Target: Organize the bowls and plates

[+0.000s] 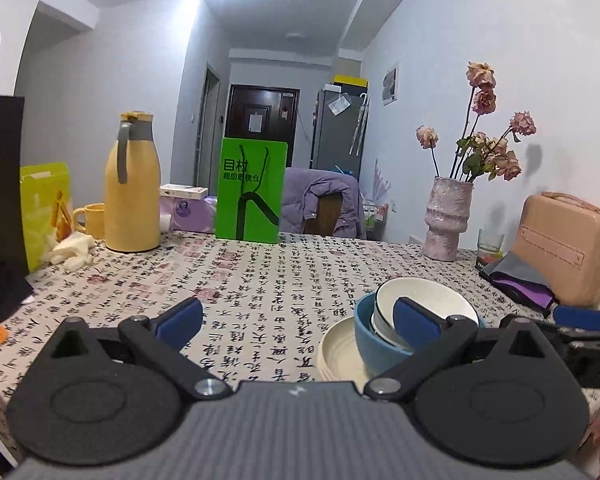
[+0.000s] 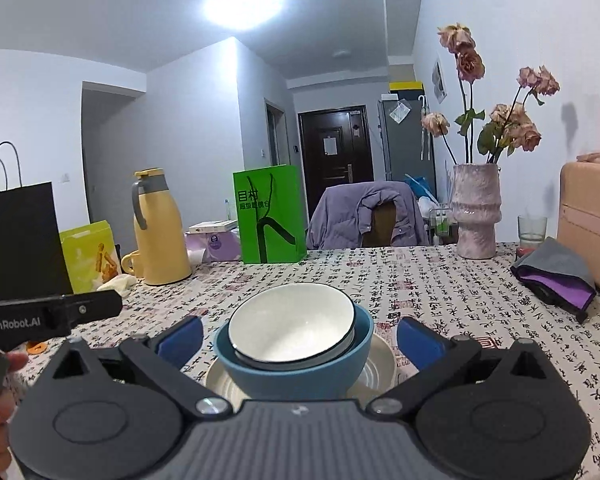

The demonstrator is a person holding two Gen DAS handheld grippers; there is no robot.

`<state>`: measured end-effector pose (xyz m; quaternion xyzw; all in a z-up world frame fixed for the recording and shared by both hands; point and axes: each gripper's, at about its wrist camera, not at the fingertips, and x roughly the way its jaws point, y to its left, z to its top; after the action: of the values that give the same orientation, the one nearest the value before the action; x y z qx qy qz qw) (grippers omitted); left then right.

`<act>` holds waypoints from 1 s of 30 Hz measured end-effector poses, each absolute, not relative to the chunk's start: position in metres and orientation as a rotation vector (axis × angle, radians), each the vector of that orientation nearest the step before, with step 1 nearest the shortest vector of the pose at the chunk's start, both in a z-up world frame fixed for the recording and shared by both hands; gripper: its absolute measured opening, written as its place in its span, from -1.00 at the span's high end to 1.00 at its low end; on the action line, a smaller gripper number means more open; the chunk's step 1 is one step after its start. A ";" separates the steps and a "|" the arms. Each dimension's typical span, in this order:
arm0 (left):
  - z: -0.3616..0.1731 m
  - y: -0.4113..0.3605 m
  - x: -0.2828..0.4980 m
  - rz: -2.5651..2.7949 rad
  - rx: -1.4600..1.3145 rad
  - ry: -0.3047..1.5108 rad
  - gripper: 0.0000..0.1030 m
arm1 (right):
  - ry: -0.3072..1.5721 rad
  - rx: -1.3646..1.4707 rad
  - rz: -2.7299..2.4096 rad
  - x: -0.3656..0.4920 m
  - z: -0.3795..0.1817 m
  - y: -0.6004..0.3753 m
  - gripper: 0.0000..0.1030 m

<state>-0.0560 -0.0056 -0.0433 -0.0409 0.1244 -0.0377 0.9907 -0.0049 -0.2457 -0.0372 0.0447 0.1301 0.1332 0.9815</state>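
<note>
On the table (image 2: 440,280), under a calligraphy-printed cloth, stands one stack: a glossy white bowl (image 2: 292,324) nested in a matte blue bowl (image 2: 300,376) on a ridged cream plate (image 2: 376,364). Both the left gripper (image 1: 298,322) and the right gripper (image 2: 298,338) have fingers spread, empty.

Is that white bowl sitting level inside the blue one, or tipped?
Tipped. The white ceramic bowl leans inside the blue bowl, its rim higher on one side; it looks empty.
</note>
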 end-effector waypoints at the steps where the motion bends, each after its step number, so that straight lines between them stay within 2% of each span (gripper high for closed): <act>1: -0.044 -0.005 -0.060 -0.073 -0.073 0.246 -1.00 | 0.259 0.087 0.268 -0.008 -0.037 -0.245 -1.00; 30: -0.073 0.011 -0.138 -0.072 -0.030 0.220 -1.00 | 0.240 0.065 0.279 -0.084 -0.049 -0.240 -1.00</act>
<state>-0.1376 0.0111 -0.0730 -0.0150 0.1100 -0.0357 0.9932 -0.0835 -0.2397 -0.0487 0.0323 0.1194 0.1389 0.9826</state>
